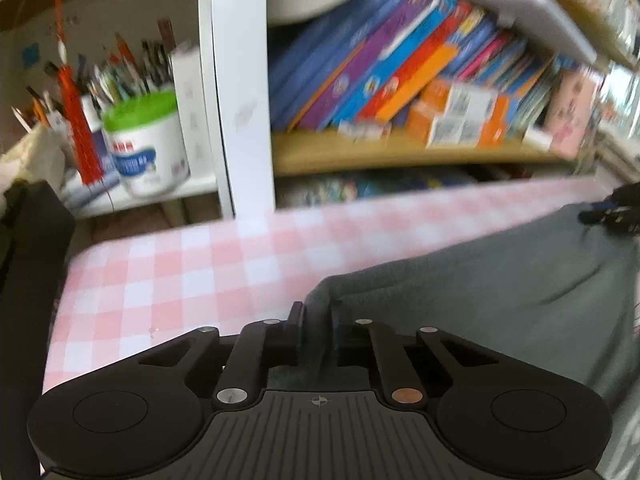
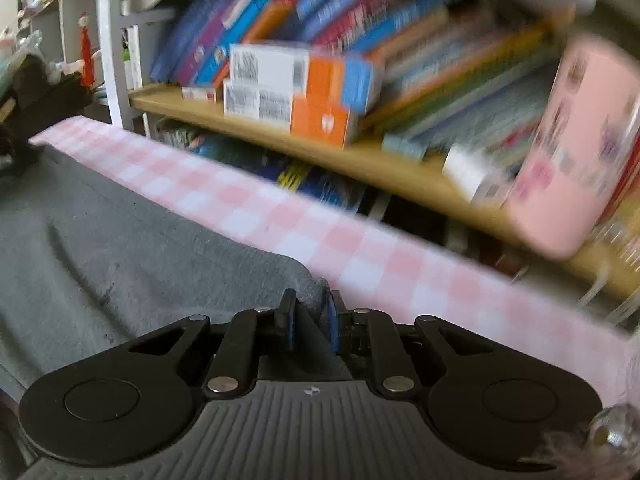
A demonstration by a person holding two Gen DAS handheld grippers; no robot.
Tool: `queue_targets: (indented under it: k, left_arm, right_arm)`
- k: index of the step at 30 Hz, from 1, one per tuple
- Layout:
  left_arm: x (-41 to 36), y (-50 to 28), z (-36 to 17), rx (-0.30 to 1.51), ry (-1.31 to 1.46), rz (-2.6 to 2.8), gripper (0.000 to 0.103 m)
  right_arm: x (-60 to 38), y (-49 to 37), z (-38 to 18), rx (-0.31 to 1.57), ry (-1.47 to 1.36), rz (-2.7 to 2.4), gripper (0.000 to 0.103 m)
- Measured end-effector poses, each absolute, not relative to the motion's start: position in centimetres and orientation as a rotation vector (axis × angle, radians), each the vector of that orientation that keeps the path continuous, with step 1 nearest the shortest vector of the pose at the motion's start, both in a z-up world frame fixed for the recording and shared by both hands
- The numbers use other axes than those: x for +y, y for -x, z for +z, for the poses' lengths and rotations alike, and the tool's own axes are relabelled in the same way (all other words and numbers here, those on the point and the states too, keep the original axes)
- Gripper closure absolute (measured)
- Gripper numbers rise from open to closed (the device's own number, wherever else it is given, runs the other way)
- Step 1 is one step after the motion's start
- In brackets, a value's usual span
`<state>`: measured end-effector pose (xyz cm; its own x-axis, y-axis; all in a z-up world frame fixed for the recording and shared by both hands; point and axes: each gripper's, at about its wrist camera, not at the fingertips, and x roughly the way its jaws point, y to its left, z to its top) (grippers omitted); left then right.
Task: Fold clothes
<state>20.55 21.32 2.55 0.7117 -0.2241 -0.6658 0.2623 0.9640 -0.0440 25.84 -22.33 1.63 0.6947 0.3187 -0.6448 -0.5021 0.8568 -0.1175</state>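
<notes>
Nearest the lens in each wrist view are the black linkages of the tongs themselves; the left gripper point(image 1: 314, 322) is pressed together on a corner of the grey garment point(image 1: 500, 280), with cloth bunched between its jaws, and the right gripper point(image 2: 311, 314) pinches the opposite corner of the same grey cloth between its blue-lined pads; the garment spreads from each pair of tongs inward toward the other, lying on the pink checked tablecloth point(image 1: 180, 264), whose far edge runs just ahead of both tips; beyond that edge stands a wooden shelf point(image 2: 360, 156) crowded with slanted books point(image 1: 380, 60) and orange boxes point(image 2: 320, 120), and off to the left of the left tongs a green-lidded tub point(image 1: 148, 144) of pencils; both views are blurred, so fine creases cannot be read; the step in hand looks like carrying one held edge over to make a fold; to do it well, I judge, both hands should lift evenly, keep the edge taut between them, hold both pinches firm, and stay low enough to clear the shelf front
</notes>
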Motion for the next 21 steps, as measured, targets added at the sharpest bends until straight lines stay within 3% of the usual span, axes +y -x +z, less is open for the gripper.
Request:
queue_targets:
  k: [14, 21]
  left_arm:
    - [22.2, -4.8, 8.5, 0.479, -0.008, -0.344, 0.096]
    - [22.2, 3.1, 5.8, 0.535, 0.032, -0.336, 0.095]
  right_arm:
    - [-24.5, -6.5, 6.7, 0.313, 0.366, 0.403, 0.089]
    - [-26.0, 3.0, 3.3, 0.405, 0.414, 0.416, 0.085]
